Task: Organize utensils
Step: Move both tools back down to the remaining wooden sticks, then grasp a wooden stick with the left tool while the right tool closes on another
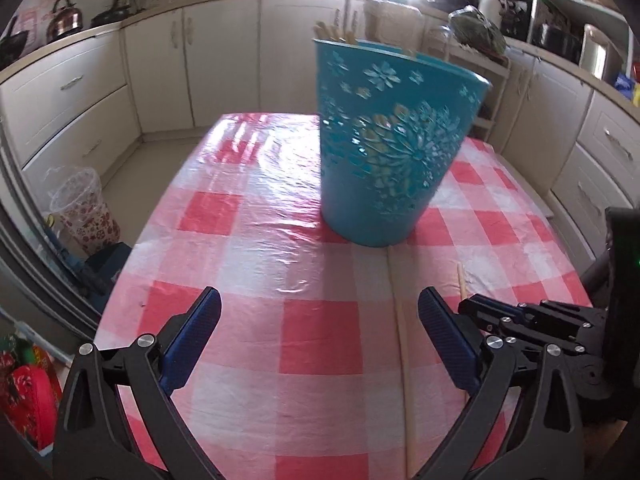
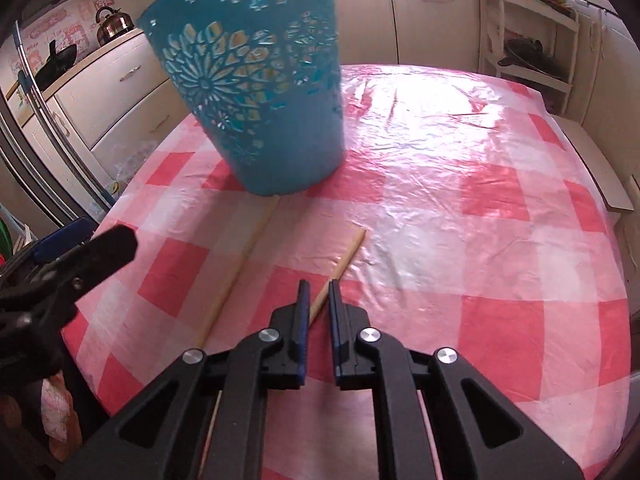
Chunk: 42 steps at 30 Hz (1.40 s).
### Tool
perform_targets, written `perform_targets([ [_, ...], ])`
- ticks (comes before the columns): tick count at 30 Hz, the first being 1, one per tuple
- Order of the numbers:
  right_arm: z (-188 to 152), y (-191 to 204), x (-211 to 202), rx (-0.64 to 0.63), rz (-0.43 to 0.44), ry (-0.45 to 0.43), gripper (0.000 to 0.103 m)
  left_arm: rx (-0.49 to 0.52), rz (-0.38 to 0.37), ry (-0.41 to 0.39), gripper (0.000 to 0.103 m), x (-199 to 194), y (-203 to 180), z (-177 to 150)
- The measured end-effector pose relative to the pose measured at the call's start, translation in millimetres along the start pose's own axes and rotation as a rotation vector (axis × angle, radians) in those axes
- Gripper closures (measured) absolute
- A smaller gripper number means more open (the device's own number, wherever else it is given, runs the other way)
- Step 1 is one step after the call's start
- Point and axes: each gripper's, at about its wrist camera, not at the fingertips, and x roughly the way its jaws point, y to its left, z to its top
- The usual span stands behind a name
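Note:
A teal cut-out holder (image 1: pixel 390 148) stands on the red-checked tablecloth (image 1: pixel 260 248) with wooden utensil tops showing above its rim; it also shows in the right wrist view (image 2: pixel 260 96). A long wooden stick (image 1: pixel 404 344) lies on the cloth from the holder's base toward me; it also shows in the right wrist view (image 2: pixel 236 276). My left gripper (image 1: pixel 320 304) is open and empty, left of that stick. My right gripper (image 2: pixel 319 286) has its jaws nearly closed around a shorter wooden stick (image 2: pixel 346 254) lying on the cloth, and it shows in the left wrist view (image 1: pixel 500 316).
White kitchen cabinets (image 1: pixel 224 68) ring the table. A patterned bin (image 1: pixel 86 210) stands on the floor at left. A white shelf rack (image 2: pixel 528 40) stands beyond the table's far right. The table edge (image 2: pixel 612 200) is at right.

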Motion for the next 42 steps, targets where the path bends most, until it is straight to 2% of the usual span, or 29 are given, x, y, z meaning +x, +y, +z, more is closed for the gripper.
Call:
perform_targets([
  [3,-6.3,-16.8,-9.2,0.033,-0.005,-0.007,0.093,0.047,-0.015,0.063,0.011,21.9,-20.6,3.0],
  [7,-11.2,-27.8,-14.3,0.066,0.022,-0.022,0.093,0.071,-0.033,0.141,0.036,44.4,-35.7,1.9],
  [9,-11.0,-27.0,-14.5,0.077,0.030,-0.030,0.093,0.087,-0.028,0.165,0.045,51.3,-40.9,-0.7],
  [10,-10.9,-28.3,-14.0,0.081,0.033,-0.033,0.093,0.094,-0.031,0.174,0.053,53.4,-43.0,-2.3],
  [14,-12.2,-33.3,-16.2,0.088,0.052,-0.046,0.093,0.128,-0.027,0.166,0.075,52.4,-49.9,-4.5],
  [21,-13.8,-33.3,-17.9,0.092,0.057,-0.061,0.093,0.152,-0.039,0.165,0.090,51.0,-57.0,-4.2],
  [23,-14.3,-32.5,-18.4,0.084,0.049,-0.062,0.093,0.154,-0.051,0.167,0.097,50.7,-59.4,-4.8],
  [42,-16.4,-22.5,-17.9,-0.002,-0.020,-0.077,0.093,0.124,-0.072,0.148,0.098,31.2,-43.3,-12.5],
])
